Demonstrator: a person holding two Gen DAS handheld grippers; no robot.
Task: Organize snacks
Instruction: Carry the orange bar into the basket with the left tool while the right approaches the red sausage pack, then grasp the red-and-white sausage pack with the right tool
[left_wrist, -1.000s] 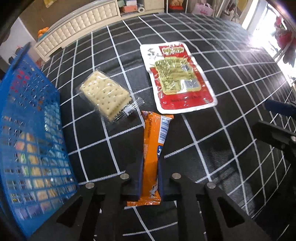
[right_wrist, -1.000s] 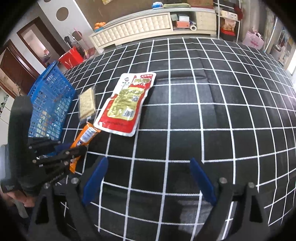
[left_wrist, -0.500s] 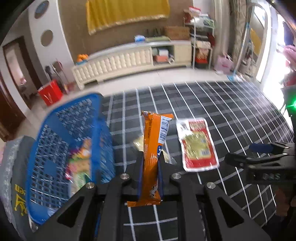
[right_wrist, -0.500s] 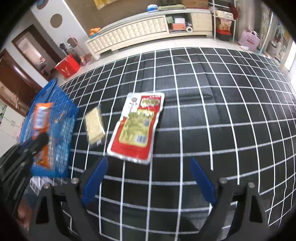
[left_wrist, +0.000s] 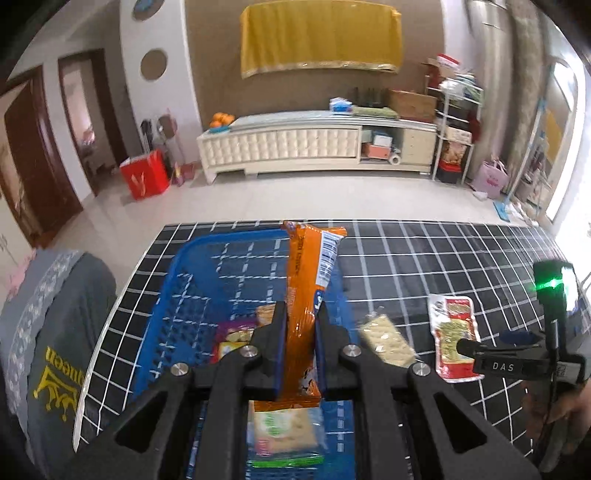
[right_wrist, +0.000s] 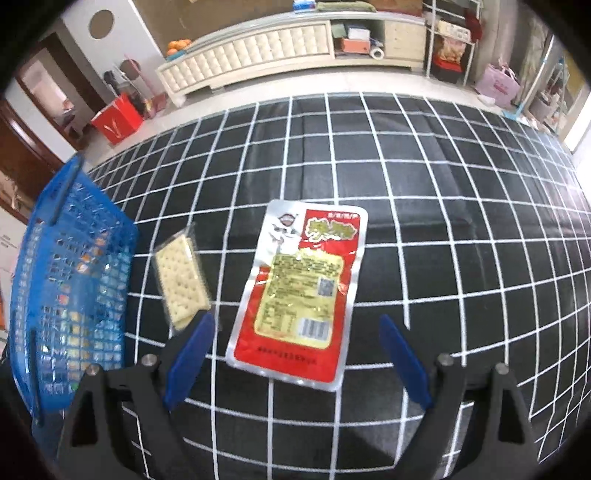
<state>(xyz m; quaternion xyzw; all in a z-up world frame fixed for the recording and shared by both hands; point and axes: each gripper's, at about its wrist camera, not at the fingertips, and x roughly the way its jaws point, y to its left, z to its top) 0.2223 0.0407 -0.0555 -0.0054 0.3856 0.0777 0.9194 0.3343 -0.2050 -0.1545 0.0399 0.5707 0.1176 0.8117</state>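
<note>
Left gripper (left_wrist: 300, 354) clamped on the orange snack bar (left_wrist: 308, 291), jaws narrow, pads pressing its lower half; long axis of the bar runs up the frame, barcode end toward the top, bottom seam sticking out below the pads. Bar held in the air above the blue basket (left_wrist: 192, 280), lower centre of the left wrist view. Basket sits on the black grid-checked cloth (left_wrist: 424, 266) and holds several packets: a pale cracker-type packet with green print (left_wrist: 282, 432) at bottom centre, a purple and yellow one (left_wrist: 232, 338) left of the gripper; others too blurred to name. Right gripper (right_wrist: 295, 360) wide apart, nothing between the blue pads; it hangs above the near end of the red and silver pouch (right_wrist: 301, 291), which lies flat, long axis running up the frame, leaning slightly right, barcode end nearest the fingers. Wrapped cracker pack (right_wrist: 181, 277) lies flat just left of the pouch, apart from it, long axis also up-frame, tilted a little left; basket wall (right_wrist: 70, 288) stands near it at far left. Beyond the cloth, bare floor, then a white cabinet (right_wrist: 258, 51) along the top.
</note>
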